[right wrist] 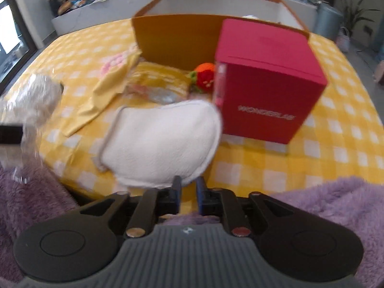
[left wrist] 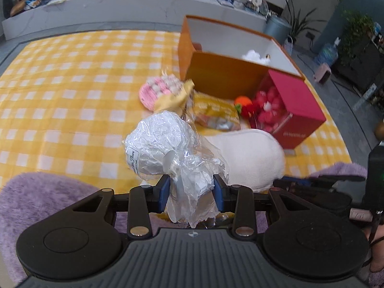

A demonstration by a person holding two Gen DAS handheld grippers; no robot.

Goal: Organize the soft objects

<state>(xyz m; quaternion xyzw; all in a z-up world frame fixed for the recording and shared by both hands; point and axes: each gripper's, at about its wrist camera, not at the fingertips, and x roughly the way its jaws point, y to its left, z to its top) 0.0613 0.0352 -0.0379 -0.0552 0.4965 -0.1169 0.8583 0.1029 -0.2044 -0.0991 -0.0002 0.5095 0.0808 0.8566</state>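
Observation:
My left gripper is shut on the twisted neck of a white bundle in crinkled clear plastic, held above the yellow check cloth; the same bundle shows blurred at the left of the right wrist view. My right gripper is open, its jaws a little apart with nothing between them, just short of a cream soft pad. Behind the pad lie a yellow packet, a yellow cloth and a red-and-orange crochet toy. A pink crochet piece lies farther left.
An open orange box stands behind the pile with a white fluffy toy inside. A red box stands at the right, touching the pad. A purple fluffy rug covers the near edge. A grey ledge with clutter runs along the back.

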